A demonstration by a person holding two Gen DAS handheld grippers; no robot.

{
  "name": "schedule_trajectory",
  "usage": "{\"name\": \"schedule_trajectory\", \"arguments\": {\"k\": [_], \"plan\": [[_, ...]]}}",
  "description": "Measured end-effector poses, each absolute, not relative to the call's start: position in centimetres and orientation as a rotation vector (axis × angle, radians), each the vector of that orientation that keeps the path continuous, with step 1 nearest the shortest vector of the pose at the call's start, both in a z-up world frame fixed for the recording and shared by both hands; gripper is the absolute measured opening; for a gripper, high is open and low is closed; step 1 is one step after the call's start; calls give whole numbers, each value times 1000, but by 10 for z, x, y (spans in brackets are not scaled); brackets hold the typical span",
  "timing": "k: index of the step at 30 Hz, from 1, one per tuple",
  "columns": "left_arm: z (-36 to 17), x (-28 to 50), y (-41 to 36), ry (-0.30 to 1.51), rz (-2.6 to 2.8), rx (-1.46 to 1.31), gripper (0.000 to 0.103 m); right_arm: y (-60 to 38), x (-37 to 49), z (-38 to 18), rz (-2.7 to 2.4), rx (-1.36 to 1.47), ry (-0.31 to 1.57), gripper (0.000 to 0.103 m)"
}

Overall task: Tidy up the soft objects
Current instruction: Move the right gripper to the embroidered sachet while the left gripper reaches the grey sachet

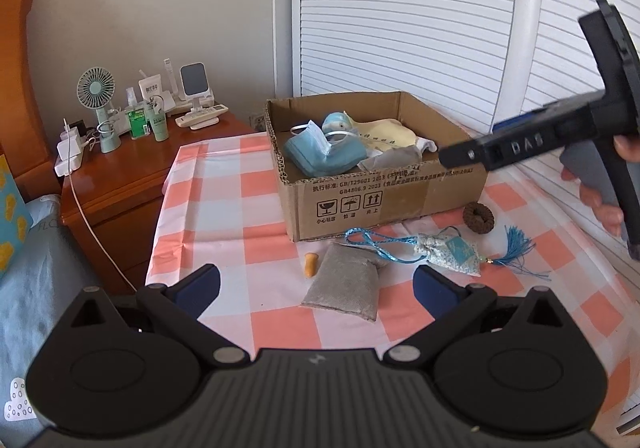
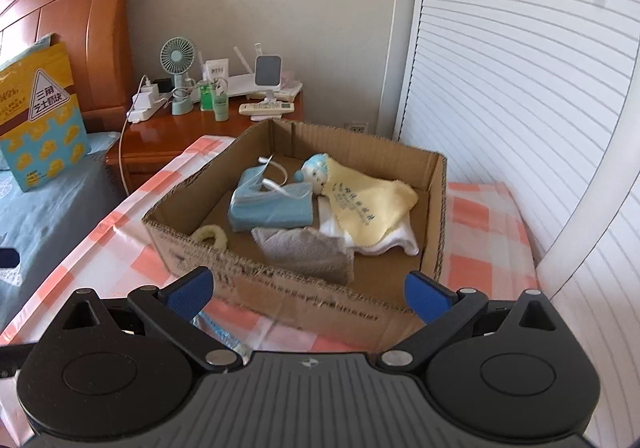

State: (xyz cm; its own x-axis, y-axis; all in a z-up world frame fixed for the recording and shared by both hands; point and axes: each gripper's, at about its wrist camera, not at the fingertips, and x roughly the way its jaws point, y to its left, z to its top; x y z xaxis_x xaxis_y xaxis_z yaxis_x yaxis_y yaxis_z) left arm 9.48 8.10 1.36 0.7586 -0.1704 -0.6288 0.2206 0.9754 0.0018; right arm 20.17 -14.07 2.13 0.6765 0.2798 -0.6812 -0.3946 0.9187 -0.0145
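On the front wall of the cardboard box you can read "GB/T29601 2013" and "GB4806.9 2023", and below them three handling symbols with small Chinese characters. The body of your right gripper carries raised letters that look like "DAS". The yellow cloth in the box has blue characters printed on it, too small to read. On the bed, a yellow and blue carton shows a triangle label with Chinese text.

Your left gripper has its fingers wide apart and holds nothing; it hovers over the grey pouch, which lies on the checked tablecloth in front of the box. Your right gripper also has its fingers spread apart and empty, at the near wall of the box.

Beside the pouch lies a small orange earplug. To the right are a floral sachet with a blue cord and tassel, and a brown ring-shaped thing near the box corner. Inside the box you see a blue face mask, a small doll head, white cloth, a second grey pouch and a yellow hair tie.

The wooden nightstand holds a green fan, bottles, a charger and a remote control. White slatted doors stand behind.
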Motion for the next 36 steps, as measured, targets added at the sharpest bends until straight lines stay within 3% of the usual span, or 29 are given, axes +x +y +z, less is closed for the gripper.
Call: {"name": "schedule_trajectory", "arguments": {"k": [18,36], "plan": [[2,94,87,710,-194,59,102,-110,200,-71,481,-159,916,103],[-18,110,81,752,-268,95,102,-108,142,-74,478,-250,910,103]]}}
